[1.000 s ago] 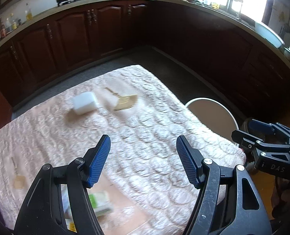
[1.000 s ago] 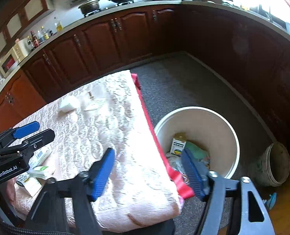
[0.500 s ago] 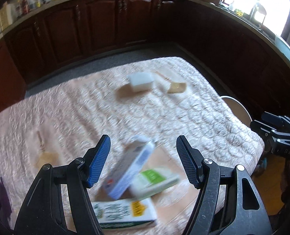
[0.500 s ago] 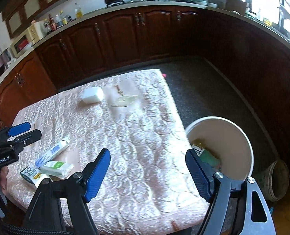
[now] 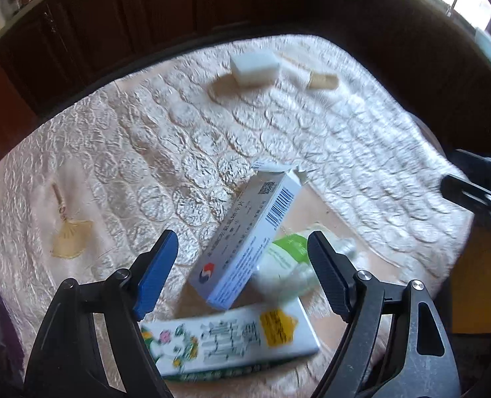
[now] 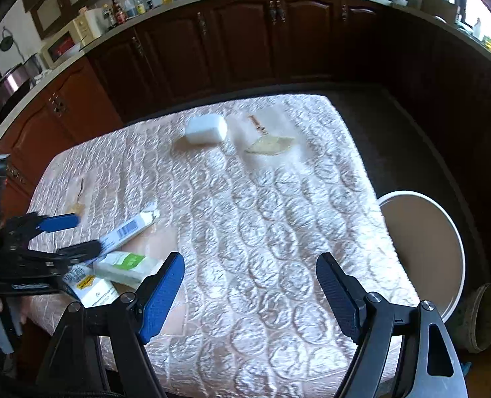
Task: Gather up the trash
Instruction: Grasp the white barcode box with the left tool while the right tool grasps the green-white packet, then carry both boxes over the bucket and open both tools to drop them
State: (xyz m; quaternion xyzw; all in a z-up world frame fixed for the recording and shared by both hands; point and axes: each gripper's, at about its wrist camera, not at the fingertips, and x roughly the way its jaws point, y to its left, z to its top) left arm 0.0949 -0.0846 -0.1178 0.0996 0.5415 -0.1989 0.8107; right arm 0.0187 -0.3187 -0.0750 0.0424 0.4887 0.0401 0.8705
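The left gripper (image 5: 242, 262) hangs over the white-and-blue carton (image 5: 248, 240), jaws just widened, gripping nothing. The carton leans on a green-and-white packet (image 5: 286, 262) (table's near edge). The right gripper (image 6: 250, 295), also just widened, is empty.

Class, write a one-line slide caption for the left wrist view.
Open left gripper above a white-and-blue carton among packets on the quilted table.

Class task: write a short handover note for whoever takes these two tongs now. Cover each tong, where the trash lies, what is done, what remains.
Left tongs: open, jaws just widened, above the blue-and-white carton, gripping nothing.
Right tongs: open, empty, over the pink quilted tablecloth.
Trash: carton, green-and-white packet and flowered white box piled at the near edge; white rectangular block at the far side.
Done: nothing picked up here.
Left: all go into the white round bin.
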